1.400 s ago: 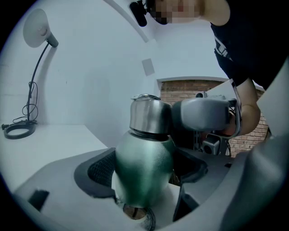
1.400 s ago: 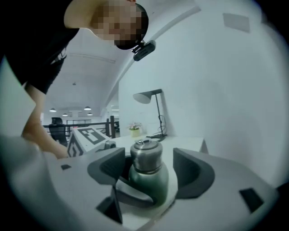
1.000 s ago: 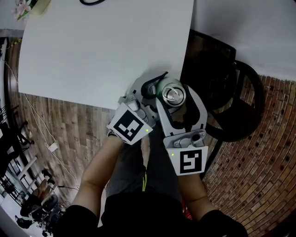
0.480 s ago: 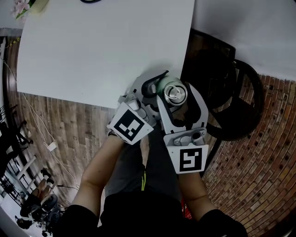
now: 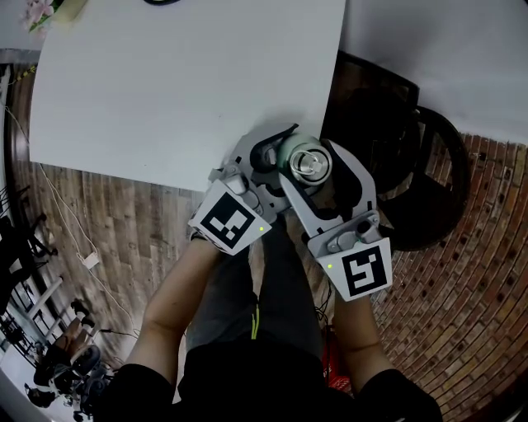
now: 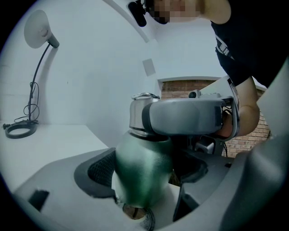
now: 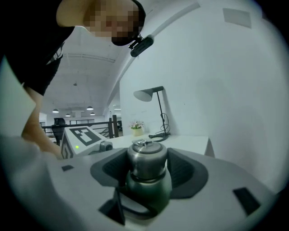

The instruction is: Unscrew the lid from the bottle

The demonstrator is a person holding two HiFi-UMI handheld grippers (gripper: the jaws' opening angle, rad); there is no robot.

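Note:
A green bottle [image 5: 290, 152] with a steel lid [image 5: 311, 164] stands at the near right corner of the white table [image 5: 165, 91]. My left gripper [image 5: 283, 158] is shut on the green body [image 6: 142, 173], low down. My right gripper [image 5: 314, 161] reaches in from the near side, higher up, and its pads clamp the steel lid [image 7: 146, 160] on both sides. In the left gripper view the right gripper's grey finger [image 6: 189, 115] crosses in front of the lid [image 6: 137, 115]. The bottle stands upright.
A black chair [image 5: 412, 181] stands just past the table's right edge, over brick flooring. A desk lamp [image 7: 156, 94] and a small flower pot [image 5: 37, 12] sit at the table's far side, with a coiled cable [image 6: 18, 130] by the lamp's foot.
The right gripper's rear end with its marker cube has swung to the right around the bottle, jaws still on the lid. The left gripper and the bottle have stayed put.

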